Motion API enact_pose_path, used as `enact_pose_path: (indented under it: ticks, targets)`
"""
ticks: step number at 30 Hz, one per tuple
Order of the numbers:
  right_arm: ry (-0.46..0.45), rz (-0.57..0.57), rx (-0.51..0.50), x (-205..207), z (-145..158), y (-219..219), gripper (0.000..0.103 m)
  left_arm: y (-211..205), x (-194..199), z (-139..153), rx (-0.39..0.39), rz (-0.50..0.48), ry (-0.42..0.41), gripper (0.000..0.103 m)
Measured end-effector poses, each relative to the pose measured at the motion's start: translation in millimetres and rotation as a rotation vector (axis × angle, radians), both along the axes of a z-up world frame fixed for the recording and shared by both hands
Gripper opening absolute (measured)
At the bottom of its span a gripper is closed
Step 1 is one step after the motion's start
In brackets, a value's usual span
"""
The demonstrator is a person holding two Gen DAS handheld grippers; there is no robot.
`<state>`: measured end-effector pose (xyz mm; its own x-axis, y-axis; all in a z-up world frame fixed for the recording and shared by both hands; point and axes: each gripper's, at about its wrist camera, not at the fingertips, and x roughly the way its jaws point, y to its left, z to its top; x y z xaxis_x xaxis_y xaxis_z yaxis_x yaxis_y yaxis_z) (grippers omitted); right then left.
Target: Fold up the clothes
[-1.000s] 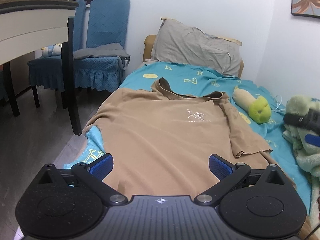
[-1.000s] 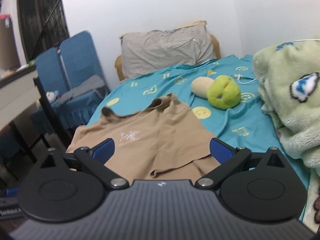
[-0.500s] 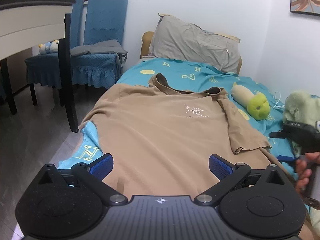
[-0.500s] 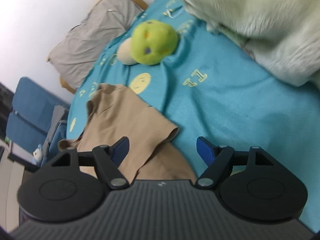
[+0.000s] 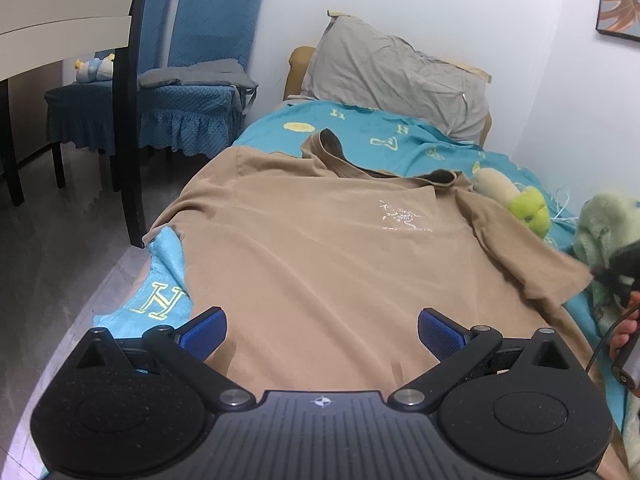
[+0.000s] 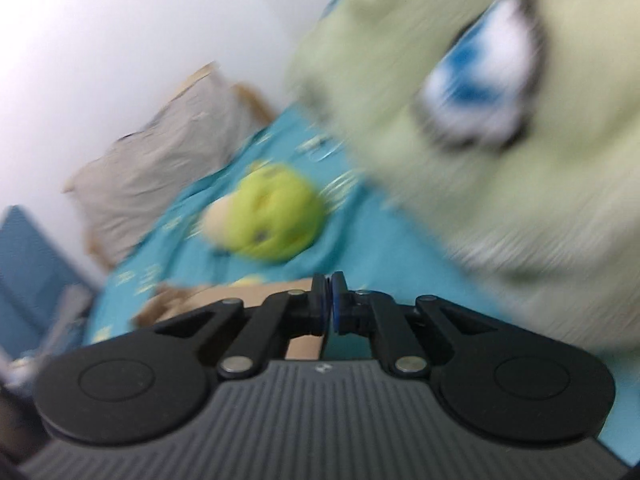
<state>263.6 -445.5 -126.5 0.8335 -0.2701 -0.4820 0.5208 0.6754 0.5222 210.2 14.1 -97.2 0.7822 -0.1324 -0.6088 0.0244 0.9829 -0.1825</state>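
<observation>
A tan T-shirt [image 5: 328, 248] lies spread face up on the teal bed sheet [image 5: 384, 140], collar toward the pillow. My left gripper [image 5: 322, 332] is open and empty, hovering over the shirt's lower hem. My right gripper [image 6: 329, 304] has its jaws together at the tip of the shirt's right sleeve [image 5: 560, 276]; the tan cloth [image 6: 256, 294] shows just behind its fingers, and that view is blurred. The right gripper also shows at the right edge of the left wrist view [image 5: 616, 268], at the sleeve's end.
A grey pillow [image 5: 400, 76] leans at the headboard. A green and cream plush toy [image 5: 520, 204] and a pale green fleece blanket [image 6: 480, 120] lie on the bed's right side. Blue chairs [image 5: 192, 64] and a table [image 5: 60, 28] stand left of the bed.
My right gripper has swung down to the right sleeve's tip and shut there. My left gripper has stayed open and moved slightly closer over the hem.
</observation>
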Motion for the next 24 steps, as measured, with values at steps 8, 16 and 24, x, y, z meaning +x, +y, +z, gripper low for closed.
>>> enact_pose_path:
  ticks: [8, 16, 24]
  targets:
    - [0.006, -0.01, 0.175, -7, -19, -10, 0.014, 6, -3, 3, -0.033, 0.015, 0.002, 0.103]
    - [0.011, 0.067, 0.305, 4, -45, 6, 0.087, 6, 0, -4, -0.058, 0.021, 0.036, 0.103]
    - [0.048, 0.152, 0.194, 43, -48, 6, 0.012, 6, 4, -14, -0.056, 0.024, 0.061, 0.102]
